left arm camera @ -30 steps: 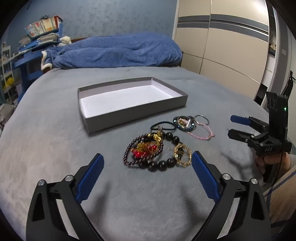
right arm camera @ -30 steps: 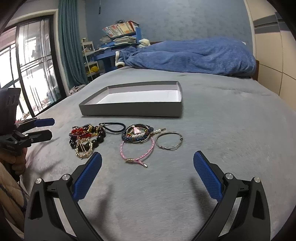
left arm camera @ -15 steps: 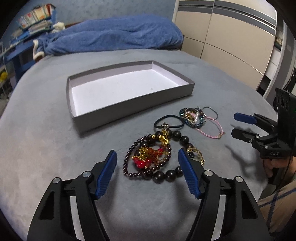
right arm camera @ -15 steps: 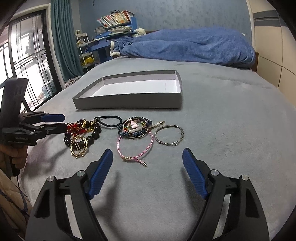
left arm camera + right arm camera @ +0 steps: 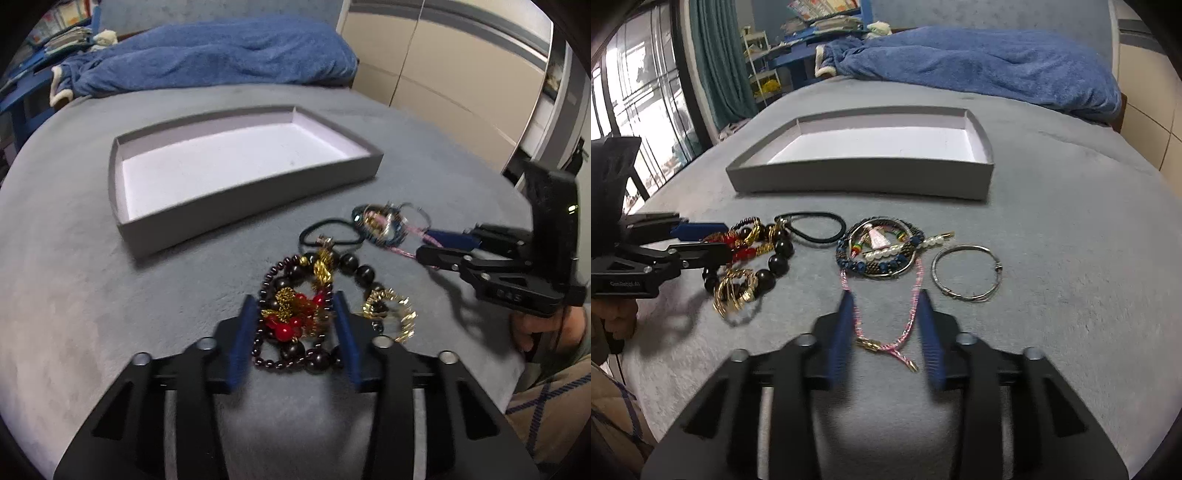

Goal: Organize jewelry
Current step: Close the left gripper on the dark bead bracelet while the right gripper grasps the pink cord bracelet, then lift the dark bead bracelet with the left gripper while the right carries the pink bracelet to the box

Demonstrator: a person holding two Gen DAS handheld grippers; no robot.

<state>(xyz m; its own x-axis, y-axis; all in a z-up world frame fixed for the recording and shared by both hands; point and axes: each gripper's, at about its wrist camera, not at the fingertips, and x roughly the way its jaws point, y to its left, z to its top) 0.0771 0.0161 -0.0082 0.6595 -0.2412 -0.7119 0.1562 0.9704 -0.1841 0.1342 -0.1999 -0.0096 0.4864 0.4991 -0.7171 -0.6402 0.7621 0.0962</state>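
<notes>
A grey shallow box (image 5: 236, 199) with a white floor lies on the grey bed; it also shows in the right wrist view (image 5: 860, 177). In front of it lies jewelry. My left gripper (image 5: 295, 314) is open with its jaws either side of a red and gold beaded bracelet (image 5: 291, 314) tangled with dark bead strands. My right gripper (image 5: 886, 314) is open with its jaws either side of a pink cord bracelet (image 5: 912, 306). A black hair tie (image 5: 816, 230), a blue beaded bracelet bundle (image 5: 879, 251), a silver bangle (image 5: 966, 273) and a gold ring-shaped piece (image 5: 733, 291) lie nearby.
A blue blanket (image 5: 207, 55) is heaped at the far end of the bed. Beige wardrobe doors (image 5: 461, 74) stand at the right. A window and a blue shelf with books (image 5: 812, 33) are on the left side.
Both grippers have moved forward and down onto the jewelry and their jaws have narrowed. The left now straddles the red and gold bracelet, the right the pink cord bracelet.
</notes>
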